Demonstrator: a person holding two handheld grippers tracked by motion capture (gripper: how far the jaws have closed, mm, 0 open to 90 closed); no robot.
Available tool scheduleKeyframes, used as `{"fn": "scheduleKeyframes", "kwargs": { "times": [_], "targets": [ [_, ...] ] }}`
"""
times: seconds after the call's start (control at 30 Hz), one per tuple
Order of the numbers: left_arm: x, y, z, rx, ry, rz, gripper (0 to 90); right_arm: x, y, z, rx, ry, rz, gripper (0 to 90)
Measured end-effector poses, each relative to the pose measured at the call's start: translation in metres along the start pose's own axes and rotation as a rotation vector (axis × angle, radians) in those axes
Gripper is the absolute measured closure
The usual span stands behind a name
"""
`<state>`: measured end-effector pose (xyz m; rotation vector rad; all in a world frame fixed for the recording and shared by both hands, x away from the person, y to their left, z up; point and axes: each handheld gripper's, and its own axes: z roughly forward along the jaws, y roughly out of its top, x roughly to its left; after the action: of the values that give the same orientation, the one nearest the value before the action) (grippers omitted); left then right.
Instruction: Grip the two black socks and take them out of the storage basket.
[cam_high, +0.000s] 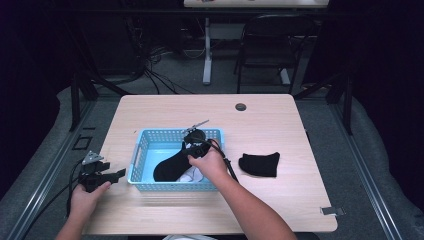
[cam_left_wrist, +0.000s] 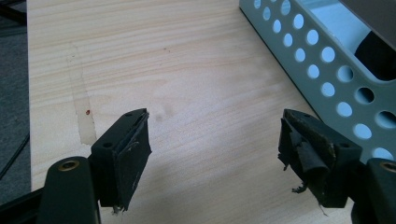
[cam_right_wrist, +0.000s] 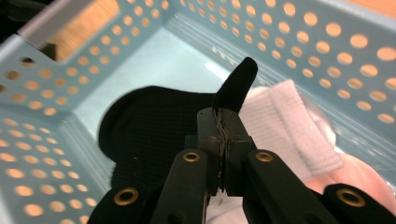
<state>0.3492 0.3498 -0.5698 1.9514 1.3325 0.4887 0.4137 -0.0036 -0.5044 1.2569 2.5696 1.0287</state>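
A light blue perforated basket (cam_high: 137, 150) stands in the middle of the wooden table (cam_high: 280, 115). Inside it lie a black sock (cam_high: 170, 167) and a white sock (cam_high: 192, 176). My right gripper (cam_right_wrist: 224, 114) reaches down into the basket (cam_right_wrist: 70, 79) and is shut on a pinched-up fold of the black sock (cam_right_wrist: 154, 126), with the white sock (cam_right_wrist: 294, 126) just to its right. My left gripper (cam_left_wrist: 215, 135) rests open over bare table (cam_left_wrist: 187, 70), nothing between its jaws, beside the basket's outer wall (cam_left_wrist: 327, 70). From above, the left gripper (cam_high: 117, 174) sits left of the basket.
A second black sock (cam_high: 260, 164) lies flat on the table right of the basket. A round grommet hole (cam_high: 241, 106) is near the far edge. Beyond the table stand a chair (cam_high: 270, 45) and cables on the floor.
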Motion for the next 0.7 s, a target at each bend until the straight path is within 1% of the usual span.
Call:
{"fn": "scheduleKeyframes", "kwargs": {
  "times": [0.03,0.1,0.13,0.17,0.2,0.3,0.33,0.5,0.57,0.6,0.7],
  "targets": [
    [0.0,0.0,0.0,0.002,-0.001,0.001,24.8,0.002,0.001,-0.002,-0.019,0.009,0.005,88.8],
    [0.0,0.0,0.0,0.003,-0.001,0.002,24.8,0.004,0.003,-0.007,-0.021,0.01,-0.017,88.9],
    [0.0,0.0,0.0,0.002,-0.001,0.001,24.8,0.006,0.004,-0.009,-0.034,0.011,-0.015,88.9],
    [0.0,0.0,0.0,0.0,0.0,0.002,24.8,0.007,0.006,-0.012,-0.027,0.014,-0.029,88.9],
    [0.0,0.0,0.0,0.0,0.0,0.001,24.8,0.009,0.008,-0.015,-0.04,0.013,-0.032,88.9],
    [0.0,0.0,0.0,0.002,0.0,0.001,24.8,0.013,0.013,-0.024,-0.044,0.016,-0.059,88.9],
    [0.0,0.0,0.0,0.002,-0.001,0.001,24.8,0.015,0.015,-0.027,-0.059,0.014,-0.059,89.0],
    [0.0,0.0,0.0,0.0,0.0,0.001,24.8,0.019,0.023,-0.041,-0.071,0.015,-0.094,89.0],
    [0.0,0.0,0.0,0.0,0.001,0.001,24.7,0.021,0.025,-0.045,-0.083,0.013,-0.093,89.0],
    [0.0,0.0,0.0,0.0,0.001,0.001,24.8,0.022,0.027,-0.049,-0.083,0.011,-0.105,89.1],
    [0.0,0.0,0.0,0.001,0.0,0.002,24.7,0.023,0.03,-0.055,-0.095,0.015,-0.104,89.1]
  ]
}}
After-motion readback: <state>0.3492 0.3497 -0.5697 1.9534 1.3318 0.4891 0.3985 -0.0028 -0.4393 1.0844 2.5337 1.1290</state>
